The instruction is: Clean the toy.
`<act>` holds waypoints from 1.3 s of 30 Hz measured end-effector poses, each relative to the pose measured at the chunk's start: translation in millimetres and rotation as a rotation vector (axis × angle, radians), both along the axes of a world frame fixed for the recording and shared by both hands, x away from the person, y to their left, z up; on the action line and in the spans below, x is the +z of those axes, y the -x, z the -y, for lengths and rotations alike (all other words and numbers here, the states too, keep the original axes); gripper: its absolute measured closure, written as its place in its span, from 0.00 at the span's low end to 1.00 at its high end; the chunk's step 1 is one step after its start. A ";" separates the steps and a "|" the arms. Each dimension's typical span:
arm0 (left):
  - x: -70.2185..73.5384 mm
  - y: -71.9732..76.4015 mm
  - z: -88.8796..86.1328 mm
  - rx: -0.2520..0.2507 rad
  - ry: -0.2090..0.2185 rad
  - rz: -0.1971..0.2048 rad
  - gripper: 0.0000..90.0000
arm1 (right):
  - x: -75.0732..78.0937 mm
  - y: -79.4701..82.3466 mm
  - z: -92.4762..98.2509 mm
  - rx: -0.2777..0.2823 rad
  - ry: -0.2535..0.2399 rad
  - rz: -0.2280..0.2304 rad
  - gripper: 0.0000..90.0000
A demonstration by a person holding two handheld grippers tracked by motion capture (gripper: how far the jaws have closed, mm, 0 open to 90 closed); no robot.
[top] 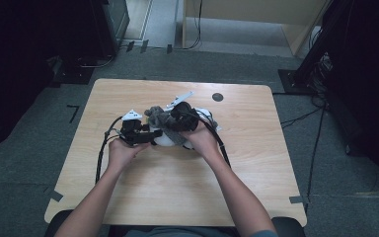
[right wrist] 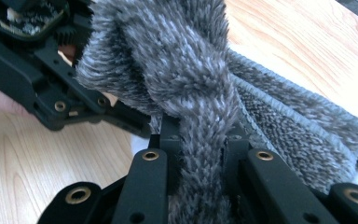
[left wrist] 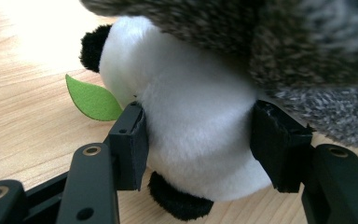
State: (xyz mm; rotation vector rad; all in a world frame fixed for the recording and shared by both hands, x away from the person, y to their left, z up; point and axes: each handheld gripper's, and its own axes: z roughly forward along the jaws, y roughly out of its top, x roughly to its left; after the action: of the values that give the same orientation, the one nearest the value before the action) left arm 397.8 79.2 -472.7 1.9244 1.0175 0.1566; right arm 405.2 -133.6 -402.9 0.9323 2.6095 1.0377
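A white plush panda (left wrist: 196, 102) with black ears and feet and a green felt leaf (left wrist: 93, 100) lies on the wooden table (top: 177, 182). My left gripper (left wrist: 200, 140) is shut on the panda's white body, one pad pressing each side. A grey knitted scarf (right wrist: 182, 70) drapes over the panda's top. My right gripper (right wrist: 203, 144) is shut on a strand of that scarf, just below a knot-like bunch. In the high view the left gripper (top: 150, 136) and right gripper (top: 177, 118) meet at the panda (top: 167, 141) near the table's middle.
A small dark round disc (top: 217, 97) sits near the table's far edge. Black cables (top: 100, 153) trail from both grippers toward the front. Strips of tape (top: 298, 199) mark the table's front corners. Dark stands and cables ring the carpeted floor.
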 end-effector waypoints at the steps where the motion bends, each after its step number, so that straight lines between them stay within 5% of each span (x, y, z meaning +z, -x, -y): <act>1: 0.0 0.0 0.0 0.000 0.000 0.000 0.46 | 0.0 1.4 1.6 0.001 0.005 0.003 0.86; 20: 0.1 -1.5 -0.7 -0.006 0.007 -0.008 0.47 | 16.2 31.9 75.3 -0.058 -0.013 0.033 0.86; 31: -0.9 -2.1 -2.0 -0.014 0.014 -0.003 0.46 | 12.4 43.0 116.1 -0.135 -0.050 0.023 0.86; 39: -1.2 -2.7 -3.5 -0.024 0.031 -0.008 0.48 | 4.1 47.0 128.8 -0.170 -0.068 0.018 0.86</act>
State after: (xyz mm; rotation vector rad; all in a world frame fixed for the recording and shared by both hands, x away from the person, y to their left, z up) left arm 400.5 82.7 -474.0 1.9102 0.9967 0.1190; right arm 358.2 -262.4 -398.9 1.1320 2.4445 1.0905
